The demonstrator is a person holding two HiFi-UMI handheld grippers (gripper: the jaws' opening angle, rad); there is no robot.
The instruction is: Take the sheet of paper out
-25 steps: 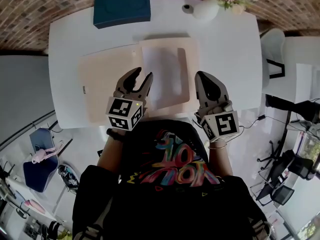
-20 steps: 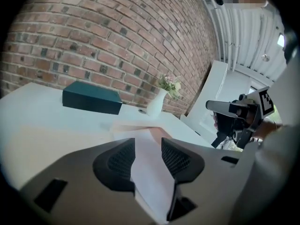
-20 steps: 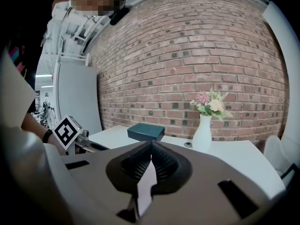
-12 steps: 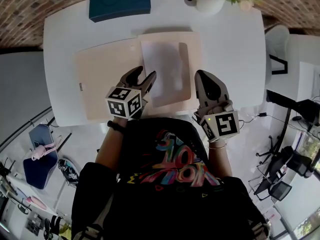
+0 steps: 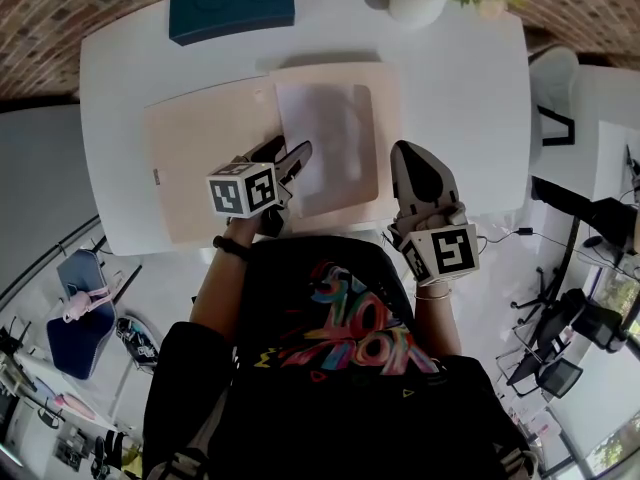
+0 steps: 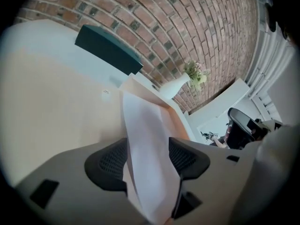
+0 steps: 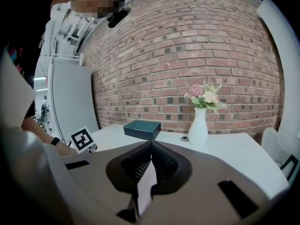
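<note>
An open beige folder lies on the white table. A white sheet of paper rests on its right half. My left gripper is low over the sheet's near left edge. Its jaws have just been opening and stand wide, with the sheet between the pads but not pressed. My right gripper hovers at the folder's right side, shut on a thin pale edge, which seems to be the folder's.
A dark teal box sits at the table's far edge. A white vase with flowers stands at the far right, against a brick wall. A white chair is beside the table's right end.
My left gripper has sunk toward the table and rolled, and its jaws have spread wider around the sheet's edge. The right gripper has stayed where it was.
</note>
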